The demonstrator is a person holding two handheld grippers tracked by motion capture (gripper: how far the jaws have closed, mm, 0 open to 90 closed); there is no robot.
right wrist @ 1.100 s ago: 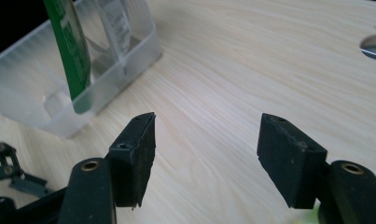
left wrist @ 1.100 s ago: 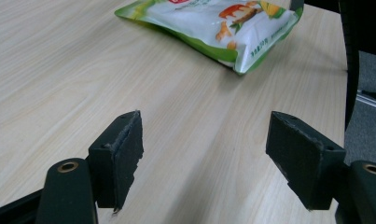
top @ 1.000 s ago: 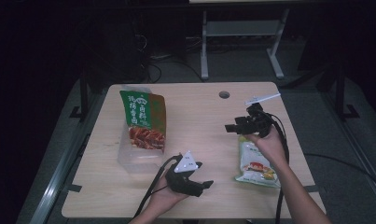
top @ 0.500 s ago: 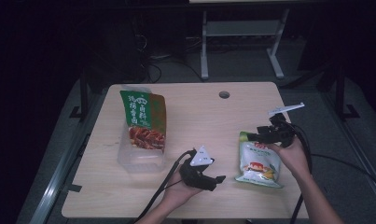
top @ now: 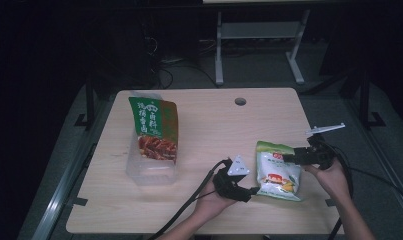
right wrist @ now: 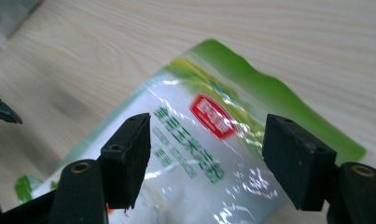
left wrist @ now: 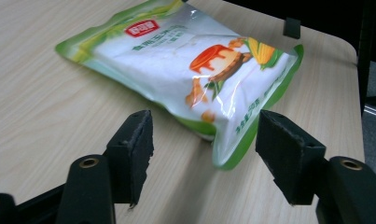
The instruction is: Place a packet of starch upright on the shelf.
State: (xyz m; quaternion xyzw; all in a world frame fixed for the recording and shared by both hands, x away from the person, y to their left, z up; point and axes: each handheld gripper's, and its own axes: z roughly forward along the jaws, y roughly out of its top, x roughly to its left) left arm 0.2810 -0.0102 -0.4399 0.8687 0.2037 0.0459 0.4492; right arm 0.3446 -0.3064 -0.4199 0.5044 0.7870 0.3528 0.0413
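Nearest you, low in the middle of the high view, your left gripper (top: 253, 190) sits at the bottom corner of the corn snack bag (top: 277, 171), jaws spread wide. In the left gripper view the bag (left wrist: 195, 70) lies flat on the table (left wrist: 45, 116), and its green lower corner pokes into the gap between the two black jaws, though neither pad seems to press on it. No grip there yet, by the look of it.

A little farther up, at the right of the high view, your right gripper (top: 288, 158) hangs over the top edge of the same bag. In the right gripper view its jaws stand wide as well, straddling the bag (right wrist: 209, 135) near the red logo, again with nothing pinched.

So you're at the approach: both grippers lined up, one at each end, the bag not yet lifted. What's left, I'd judge, is closing on it and moving it.

Farther off, at the left of the high view, a clear plastic bin (top: 150, 167) already holds a tall green snack bag (top: 154, 129) leaning out of it. That looks the likely destination.
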